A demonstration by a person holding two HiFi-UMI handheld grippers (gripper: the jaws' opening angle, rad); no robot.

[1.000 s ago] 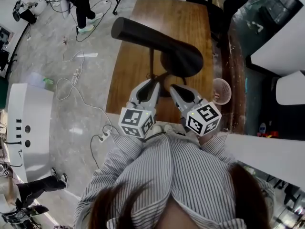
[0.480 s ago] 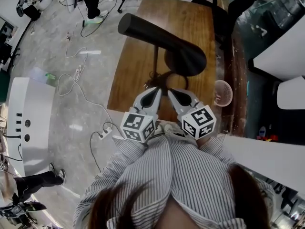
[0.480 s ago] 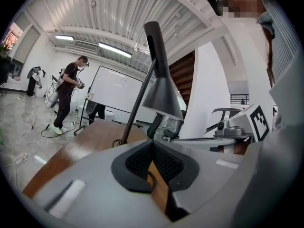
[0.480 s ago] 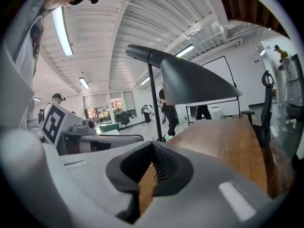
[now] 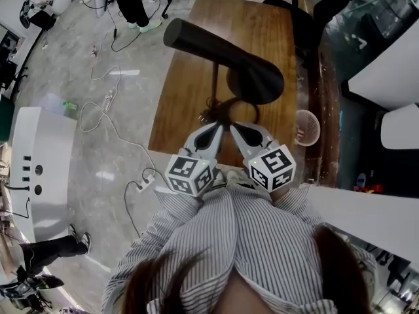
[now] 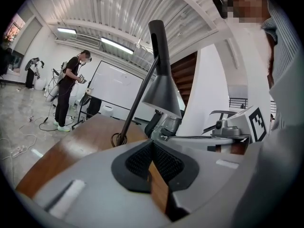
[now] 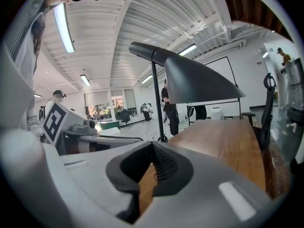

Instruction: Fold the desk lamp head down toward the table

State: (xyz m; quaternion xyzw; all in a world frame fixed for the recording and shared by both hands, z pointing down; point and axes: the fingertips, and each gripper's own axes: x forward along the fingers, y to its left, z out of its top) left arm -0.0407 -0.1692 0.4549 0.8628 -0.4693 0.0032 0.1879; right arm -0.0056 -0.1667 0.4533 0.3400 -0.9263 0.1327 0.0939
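A dark desk lamp stands on the wooden table [image 5: 190, 103]. Its long cone head [image 5: 222, 57] is raised on a thin upright stem [image 5: 215, 87], with a coil of cable [image 5: 219, 110] at the foot. Both grippers hover over the table's near edge, short of the lamp and touching nothing. My left gripper [image 5: 213, 128] is shut and empty, and my right gripper [image 5: 236, 128] beside it is shut and empty too. The left gripper view shows the lamp head [image 6: 161, 87] above closed tips [image 6: 151, 144]. In the right gripper view the lamp head [image 7: 190, 77] spreads over closed tips [image 7: 153, 146].
A round wire basket [image 5: 304, 126] sits to the right of the table. An office chair [image 5: 288, 2] stands at the far end. Cables and a power strip [image 5: 141, 187] lie on the floor to the left, near a white cabinet [image 5: 39, 169]. A person [image 5: 127, 2] stands farther back.
Both grippers have sunk a little and drawn closer together near the table's front edge. The lamp has not moved.
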